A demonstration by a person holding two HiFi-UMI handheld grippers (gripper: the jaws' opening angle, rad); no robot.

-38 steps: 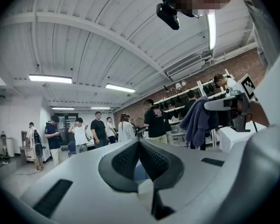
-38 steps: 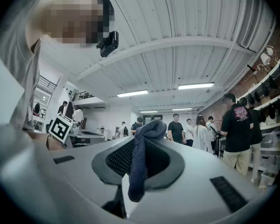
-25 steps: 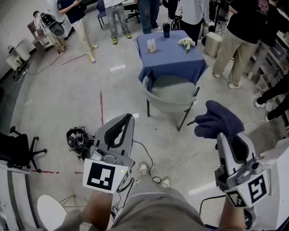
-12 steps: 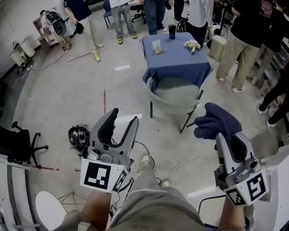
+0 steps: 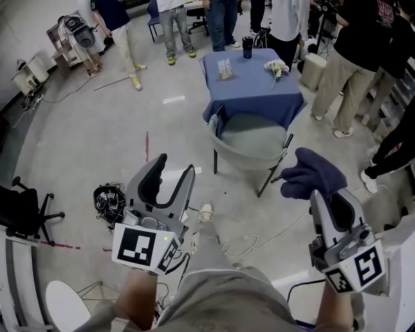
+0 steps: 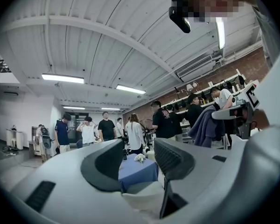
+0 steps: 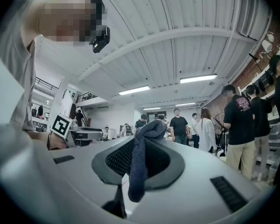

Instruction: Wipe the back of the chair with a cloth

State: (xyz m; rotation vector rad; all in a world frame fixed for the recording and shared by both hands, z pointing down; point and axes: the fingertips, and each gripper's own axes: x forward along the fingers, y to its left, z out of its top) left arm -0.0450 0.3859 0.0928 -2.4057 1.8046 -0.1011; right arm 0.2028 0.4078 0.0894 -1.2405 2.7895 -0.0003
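Well ahead across the floor (image 5: 90, 151), the chair (image 5: 247, 144) stands against the blue-draped tabletop (image 5: 252, 94). The right gripper (image 5: 325, 196) clamps the cloth (image 5: 312, 173), ready for wiping. The left gripper (image 5: 173, 168) gapes empty, presumably free to steady the chair.

Bare floor (image 5: 173, 130) open up to chair (image 5: 245, 144) back. Blue-draped table (image 5: 252, 95) blocks chair's far side; standing people (image 5: 346, 54) crowd right; cables (image 5: 251, 241) trail on floor.
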